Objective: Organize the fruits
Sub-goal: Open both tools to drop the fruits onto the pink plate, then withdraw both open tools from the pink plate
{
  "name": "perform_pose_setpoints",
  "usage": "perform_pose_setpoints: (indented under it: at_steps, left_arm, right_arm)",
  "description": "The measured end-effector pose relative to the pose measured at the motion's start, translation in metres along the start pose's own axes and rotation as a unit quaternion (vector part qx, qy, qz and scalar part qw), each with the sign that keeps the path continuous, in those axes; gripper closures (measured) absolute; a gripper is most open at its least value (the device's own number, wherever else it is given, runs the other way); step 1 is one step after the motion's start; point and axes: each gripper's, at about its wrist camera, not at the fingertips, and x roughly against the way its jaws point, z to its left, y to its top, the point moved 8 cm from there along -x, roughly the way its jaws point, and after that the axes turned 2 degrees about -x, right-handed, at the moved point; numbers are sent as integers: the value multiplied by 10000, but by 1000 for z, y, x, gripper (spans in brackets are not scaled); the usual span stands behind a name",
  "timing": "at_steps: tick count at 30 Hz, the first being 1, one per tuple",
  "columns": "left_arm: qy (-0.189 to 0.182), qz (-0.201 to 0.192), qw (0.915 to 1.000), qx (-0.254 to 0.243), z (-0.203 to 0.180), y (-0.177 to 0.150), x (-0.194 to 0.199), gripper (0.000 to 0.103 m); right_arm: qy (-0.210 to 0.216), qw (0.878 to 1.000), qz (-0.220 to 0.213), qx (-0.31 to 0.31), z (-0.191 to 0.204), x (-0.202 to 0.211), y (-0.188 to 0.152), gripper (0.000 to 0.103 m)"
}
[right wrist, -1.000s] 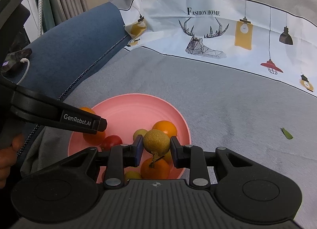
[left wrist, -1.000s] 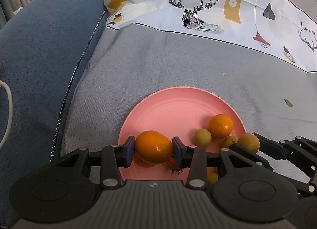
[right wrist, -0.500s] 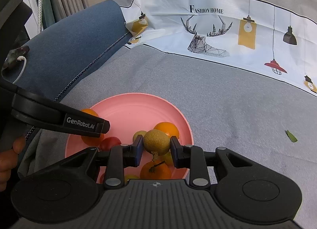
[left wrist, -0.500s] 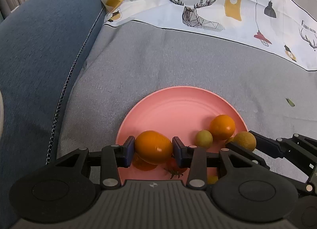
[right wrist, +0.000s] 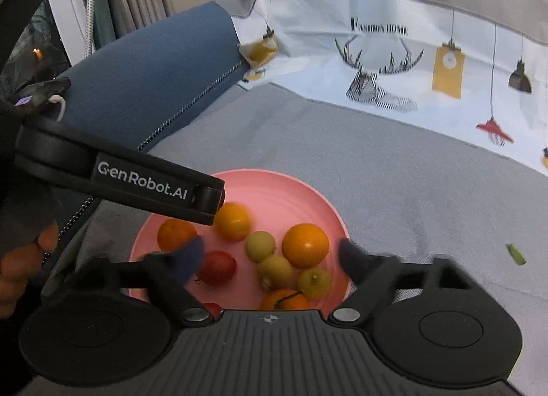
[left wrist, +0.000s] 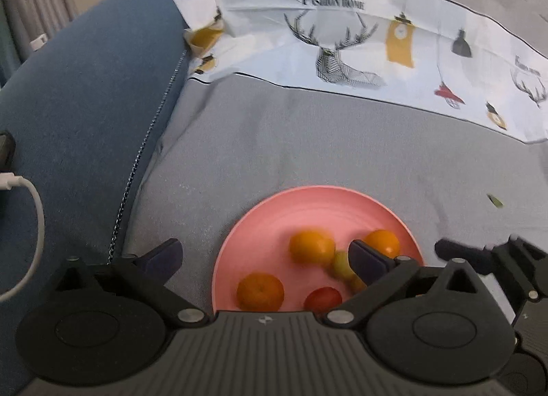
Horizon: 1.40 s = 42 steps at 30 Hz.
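Note:
A pink plate (left wrist: 308, 192) lies on grey fabric and holds several fruits. In the left wrist view a blurred orange (left wrist: 311, 247) rests on it below my left gripper (left wrist: 265, 255), whose jaws are opening wide with nothing pressed between them. Another orange (left wrist: 260, 291) and a red tomato (left wrist: 322, 298) sit at the near rim. In the right wrist view the jaws of my right gripper (right wrist: 272, 260) are opening above the plate (right wrist: 274, 177), and a yellow-green fruit (right wrist: 275, 271) lies loose among oranges (right wrist: 304, 245). The left gripper's finger (right wrist: 144, 183) crosses the plate's left side.
A blue cushion (left wrist: 85, 105) rises on the left with a white cable (left wrist: 30, 197) on it. A printed white cloth (left wrist: 342, 36) covers the back. A small green scrap (left wrist: 495, 201) lies right of the plate. A person's hand (right wrist: 20, 259) shows at the left edge.
Both grippers have opened. The orange left the left jaws and the yellow-green fruit left the right jaws; both now lie on the plate. The left view has drawn back a little.

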Motion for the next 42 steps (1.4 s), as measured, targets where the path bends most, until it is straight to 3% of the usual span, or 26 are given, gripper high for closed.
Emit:
perform_pose_setpoints:
  at_steps: [5, 16, 26, 34, 39, 42]
  left_arm:
    - [30, 168, 9998, 68, 4, -10, 13, 0]
    - [501, -46, 9987, -90, 2, -50, 84, 0]
    - [579, -84, 9982, 102, 4, -86, 130, 0]
    - [790, -336, 9961, 216, 7, -95, 151, 0]
    - [1017, -350, 9942, -42, 5, -96, 156, 0]
    - [765, -302, 9966, 34, 5, -98, 157, 0]
  right_arm:
    - [-155, 9998, 0, 78, 3, 18, -7, 7]
    - [-999, 9920, -202, -741, -6, 85, -22, 1]
    - [-992, 9938, -367, -357, 23, 133, -34, 1]
    - [-1064, 9924, -556, -258, 29, 159, -38, 1]
    - [-1090, 9916, -647, -262, 29, 167, -37, 1]
    - [-1084, 9915, -684, -240, 30, 169, -36, 1]
